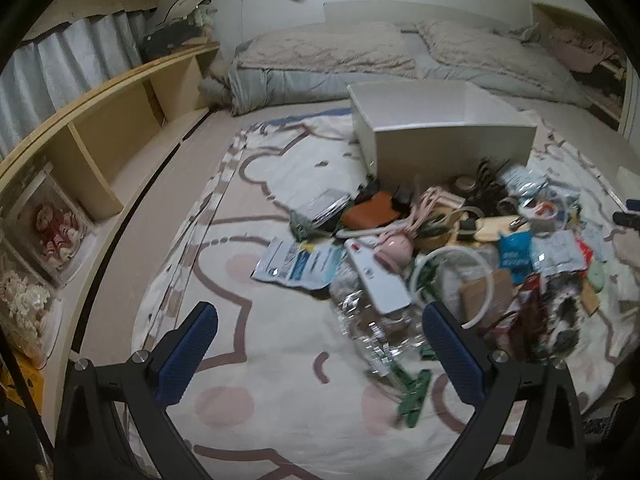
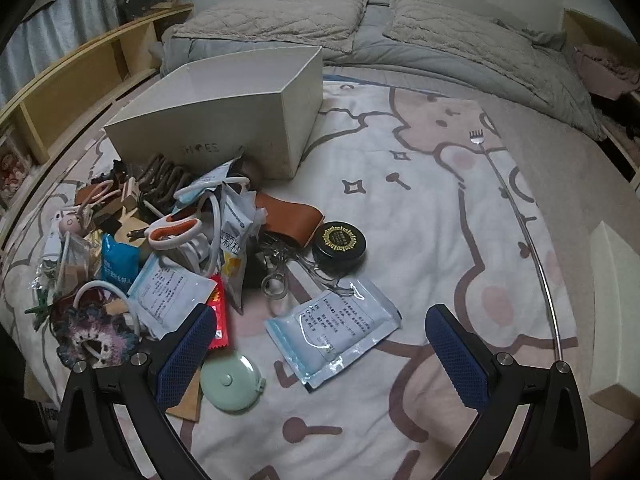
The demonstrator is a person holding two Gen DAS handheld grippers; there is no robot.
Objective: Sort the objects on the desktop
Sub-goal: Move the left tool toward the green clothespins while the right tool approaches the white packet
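Bedroom setting: a cartoon-print blanket (image 2: 420,216) covers the bed, with grey pillows (image 2: 280,16) at the far end and a wooden shelf (image 1: 120,120) along the left.

White box (image 2: 224,120) stands open-topped on the blanket, far of the clutter pile; its near wall touches the pile's far edge. In the left wrist view the same box (image 1: 448,144) sits far right of centre.

Pile contents, right wrist view: scissors (image 2: 174,234) with orange-and-white handles on top near the middle; brown leather piece (image 2: 292,216) to their right; black round tin (image 2: 339,246) with gold lid at the pile's right edge; blue packet (image 2: 118,266) left. A pale sachet (image 2: 334,334) lies apart, near side, between the fingers. A green round case (image 2: 230,384) lies just beside the left finger. A metal back scratcher (image 2: 520,220) runs along the right, well apart from the pile.

Left wrist view (blurred): white power strip (image 1: 376,280), white ring (image 1: 456,280) and pink fan (image 1: 394,250) in the pile.

Left gripper (image 1: 320,356): fingers spread wide, holding nothing, above the blanket at the pile's near left edge.

Right gripper (image 2: 320,356): fingers spread wide, holding nothing, above the sachet.
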